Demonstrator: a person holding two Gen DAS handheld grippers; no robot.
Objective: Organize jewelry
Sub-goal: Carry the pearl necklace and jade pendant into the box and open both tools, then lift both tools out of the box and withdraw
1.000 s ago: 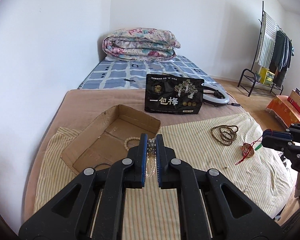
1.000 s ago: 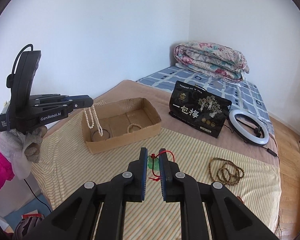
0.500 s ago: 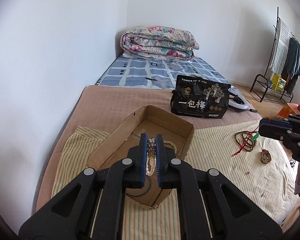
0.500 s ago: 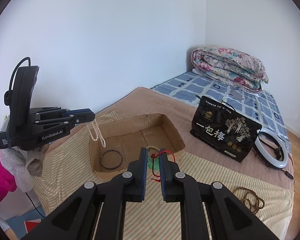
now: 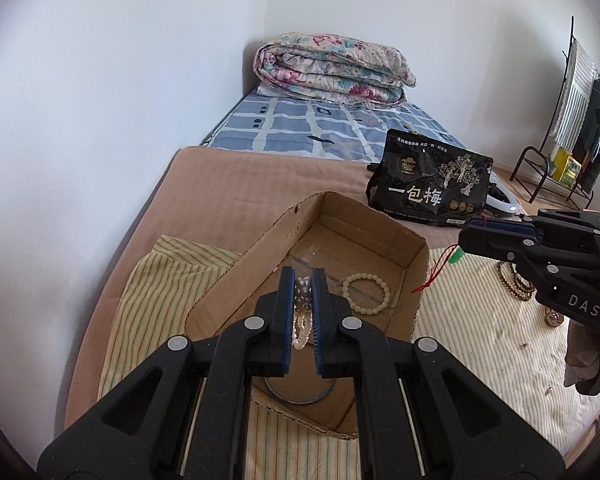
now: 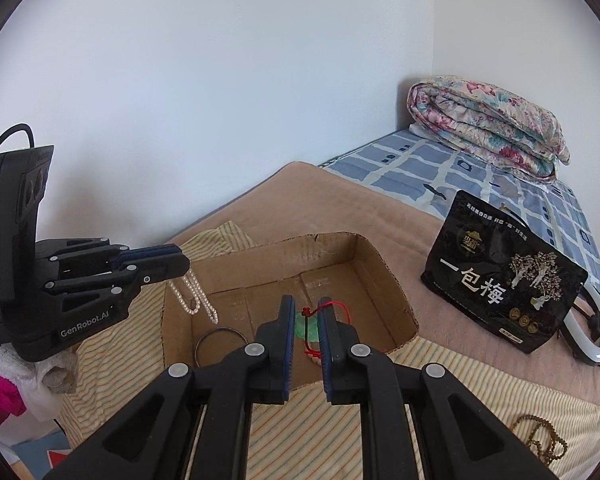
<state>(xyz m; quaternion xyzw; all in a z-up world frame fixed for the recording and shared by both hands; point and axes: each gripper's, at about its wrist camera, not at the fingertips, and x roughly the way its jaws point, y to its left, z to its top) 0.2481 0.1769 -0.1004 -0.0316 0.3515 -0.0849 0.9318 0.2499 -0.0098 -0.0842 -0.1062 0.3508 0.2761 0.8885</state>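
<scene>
My left gripper (image 5: 303,280) is shut on a white pearl necklace (image 5: 302,320) and holds it over the open cardboard box (image 5: 414,264); the necklace (image 6: 194,296) hangs down from it (image 6: 176,262) in the right wrist view. My right gripper (image 6: 305,312) is shut on a red cord with a green pendant (image 6: 306,326), above the box (image 6: 396,292); it also shows in the left wrist view (image 5: 466,236). A cream bead bracelet (image 5: 366,294) and a dark ring bangle (image 6: 219,342) lie in the box.
A black snack bag (image 6: 504,280) stands behind the box, with a ring light (image 6: 588,336) beside it. Brown bead strands (image 5: 516,284) lie on the striped cloth (image 5: 480,340) at right. A folded quilt (image 5: 332,68) lies at the bed's far end. A clothes rack (image 5: 568,120) stands far right.
Both grippers have moved left toward the box with their jewelry. The pearl necklace and the red-cord pendant now hang over the box's inside.
</scene>
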